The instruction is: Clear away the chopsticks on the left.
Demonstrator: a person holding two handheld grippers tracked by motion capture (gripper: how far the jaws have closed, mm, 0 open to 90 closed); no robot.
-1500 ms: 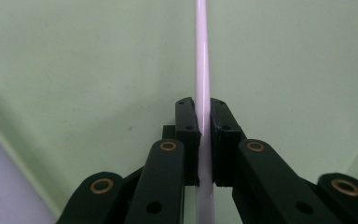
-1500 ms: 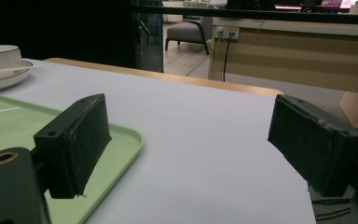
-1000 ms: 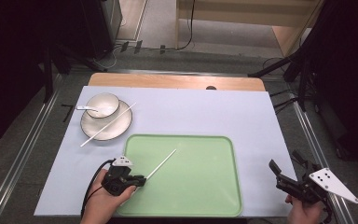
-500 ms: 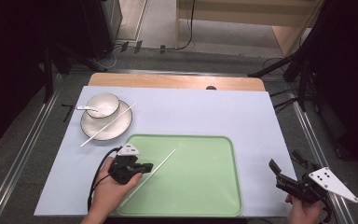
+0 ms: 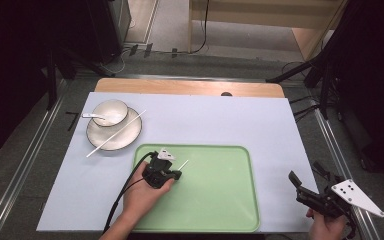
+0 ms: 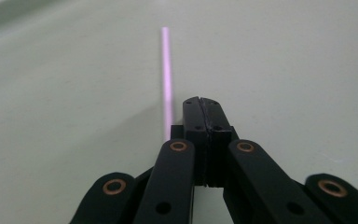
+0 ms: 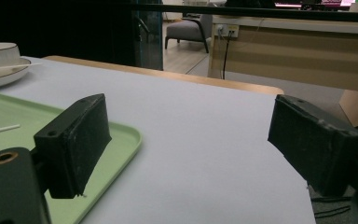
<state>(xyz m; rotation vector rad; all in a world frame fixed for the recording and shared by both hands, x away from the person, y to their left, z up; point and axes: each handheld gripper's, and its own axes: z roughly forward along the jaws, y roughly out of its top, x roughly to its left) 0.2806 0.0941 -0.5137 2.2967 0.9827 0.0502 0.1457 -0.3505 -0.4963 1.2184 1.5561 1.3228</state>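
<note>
My left gripper (image 5: 176, 174) lies low over the left part of the green tray (image 5: 220, 200), a hand around it. In the left gripper view its jaws (image 6: 200, 105) are pressed together with nothing between them. A white chopstick (image 6: 166, 70) lies on the tray (image 6: 284, 70) just left of the closed tips and runs on ahead; its far end (image 5: 184, 163) pokes out past the gripper. My right gripper (image 5: 307, 175) rests off the tray's right end near the table's front corner, jaws wide apart (image 7: 191, 140) over bare mat.
At the back left a white bowl (image 5: 110, 111) with a spoon (image 5: 92, 116) stands on a plate (image 5: 125, 137), and a second chopstick (image 5: 102, 145) lies across the plate. A pale mat (image 5: 260, 125) covers the table. Metal rails run along both sides.
My left gripper has moved up and to the right from the tray's front left corner onto the tray, over the chopstick. The chopstick and the right gripper have stayed put.
</note>
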